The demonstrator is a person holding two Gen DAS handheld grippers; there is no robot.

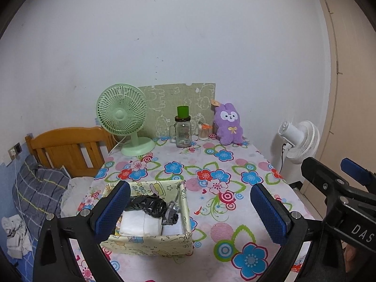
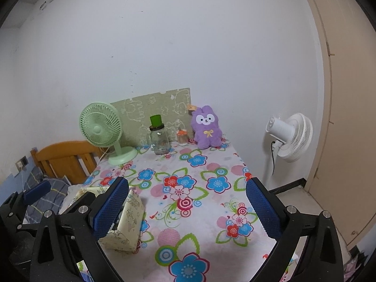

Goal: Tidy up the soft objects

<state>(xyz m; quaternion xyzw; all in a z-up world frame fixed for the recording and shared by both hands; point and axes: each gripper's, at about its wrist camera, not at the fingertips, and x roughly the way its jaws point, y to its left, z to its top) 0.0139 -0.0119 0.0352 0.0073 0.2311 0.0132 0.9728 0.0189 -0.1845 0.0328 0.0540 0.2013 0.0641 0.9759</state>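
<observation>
Covering the whole table is a flower-print cloth, and a wooden bed headboard stands just beside the table's left edge. A white standing fan rises off the right side, and a green desk fan sits at the back left of the cloth. Near the back wall the purple plush rabbit sits upright, well apart from both tools and straight ahead of them. Beside it stand a small jar of swabs and a glass jar with a green cup on its lid.

At the near left a pale yellow fabric basket holds folded white cloth and a crumpled black bag. The left gripper hangs over this basket with its blue pads spread wide, nothing between them; its left pad covers the basket's near left corner. The right gripper is likewise wide apart and empty above bare cloth, with the basket just beside its left pad. The rabbit lies far beyond both sets of tips.
</observation>
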